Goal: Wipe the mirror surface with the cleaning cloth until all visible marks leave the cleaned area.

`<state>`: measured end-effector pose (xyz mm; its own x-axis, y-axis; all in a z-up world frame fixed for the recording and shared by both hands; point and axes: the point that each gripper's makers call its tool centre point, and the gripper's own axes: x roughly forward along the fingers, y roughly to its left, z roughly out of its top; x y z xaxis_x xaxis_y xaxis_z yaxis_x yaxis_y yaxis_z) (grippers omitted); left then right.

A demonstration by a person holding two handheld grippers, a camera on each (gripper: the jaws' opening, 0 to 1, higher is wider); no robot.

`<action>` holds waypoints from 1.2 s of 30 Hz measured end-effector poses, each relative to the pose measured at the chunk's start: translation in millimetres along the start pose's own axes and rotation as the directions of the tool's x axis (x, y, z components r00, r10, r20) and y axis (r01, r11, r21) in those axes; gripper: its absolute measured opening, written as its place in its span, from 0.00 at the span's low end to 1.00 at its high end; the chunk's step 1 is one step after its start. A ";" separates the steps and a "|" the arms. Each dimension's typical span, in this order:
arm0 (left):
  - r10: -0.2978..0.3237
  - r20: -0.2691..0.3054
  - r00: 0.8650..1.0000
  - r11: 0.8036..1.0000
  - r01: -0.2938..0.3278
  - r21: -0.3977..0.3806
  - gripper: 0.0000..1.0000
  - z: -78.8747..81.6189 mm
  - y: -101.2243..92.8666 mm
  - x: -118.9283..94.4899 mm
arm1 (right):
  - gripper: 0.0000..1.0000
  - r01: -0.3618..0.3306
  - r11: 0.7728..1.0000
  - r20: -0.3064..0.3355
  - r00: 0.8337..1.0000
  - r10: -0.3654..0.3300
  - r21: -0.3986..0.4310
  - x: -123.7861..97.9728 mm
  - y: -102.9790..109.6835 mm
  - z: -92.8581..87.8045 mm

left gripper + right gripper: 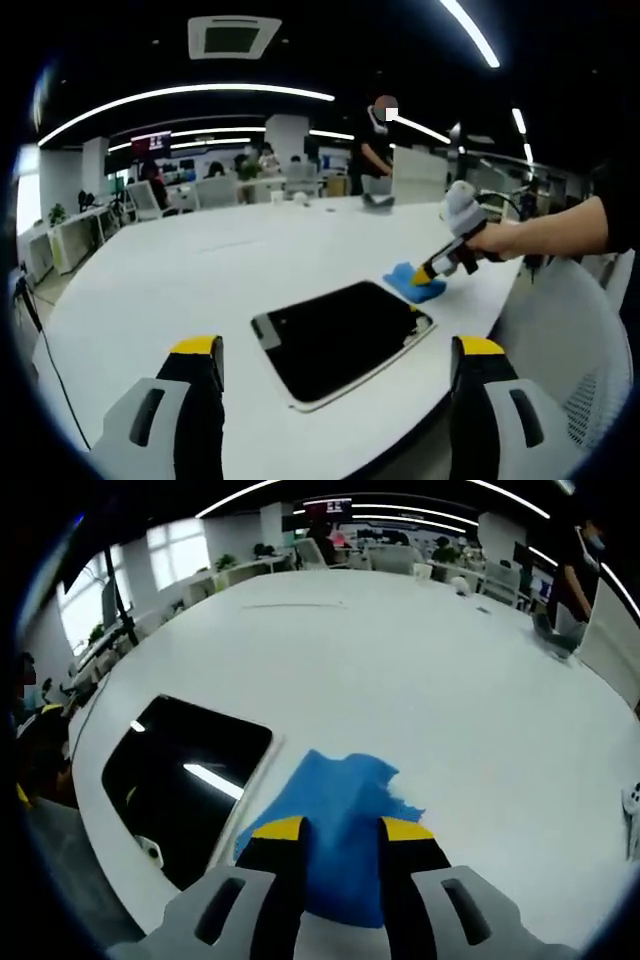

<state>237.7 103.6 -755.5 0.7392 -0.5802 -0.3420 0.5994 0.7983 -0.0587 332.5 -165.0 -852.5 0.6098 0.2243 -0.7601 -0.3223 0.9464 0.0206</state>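
The mirror (340,338) is a dark rectangle in a white frame, lying flat on the white table (200,270) just ahead of my left gripper (338,350), which is open wide with nothing between its jaws. Beyond the mirror's far right corner lies the blue cleaning cloth (410,284). A hand brings my right gripper (432,271) down onto it. In the right gripper view the cloth (340,800) fills the narrow gap between the jaws of my right gripper (342,832), and the mirror (185,770) lies just to its left, reflecting a ceiling light.
A white mesh chair (570,340) stands at the table's near right edge. A person (378,135) stands at the far end by a grey object (378,199). A small white object (632,810) sits at the right. More desks and chairs (150,200) fill the room behind.
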 end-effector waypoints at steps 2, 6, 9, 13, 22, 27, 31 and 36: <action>0.001 0.000 1.000 1.000 -0.001 -0.001 0.94 0.2 0.2 0.1 | 0.24 -0.011 1.000 0.000 1.000 0.011 0.015 5.9 -6.3 1.7; 0.004 -0.009 1.000 1.000 -0.004 -0.002 0.94 -1.4 0.6 0.4 | 0.23 -0.013 1.000 0.000 1.000 0.013 0.025 1.7 0.0 -0.2; 0.002 -0.013 1.000 1.000 -0.002 -0.006 0.93 -2.3 0.0 0.2 | 0.21 -0.017 1.000 0.005 1.000 0.017 0.023 -0.8 5.4 -1.1; 0.008 -0.012 1.000 1.000 -0.008 0.006 0.95 -2.1 0.9 0.0 | 0.17 -0.027 0.999 0.006 1.000 0.027 0.021 2.0 4.4 -0.1; 0.010 -0.008 1.000 1.000 -0.010 0.008 0.96 -1.2 1.2 0.0 | 0.08 -0.047 0.998 -0.001 0.999 0.047 0.037 -3.3 18.2 -1.0; 0.006 -0.010 1.000 1.000 -0.006 0.008 0.96 -1.9 0.1 -0.1 | 0.07 -0.053 0.997 -0.007 0.999 0.053 0.048 7.5 6.1 2.8; -0.008 -0.015 1.000 1.000 0.008 0.000 0.91 -2.8 -2.2 -0.6 | 0.06 -0.048 0.998 -0.010 0.999 0.048 0.035 15.4 -1.8 5.5; 0.006 -0.005 1.000 1.000 -0.006 0.009 0.94 -1.5 0.0 -1.0 | 0.06 -0.048 0.998 -0.013 0.999 0.048 0.039 21.5 -8.8 7.1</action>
<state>236.6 104.4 -756.6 0.7412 -0.5743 -0.3475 0.5975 0.8004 -0.0484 353.6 -166.9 -864.4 0.5842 0.2668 -0.7665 -0.3230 0.9428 0.0820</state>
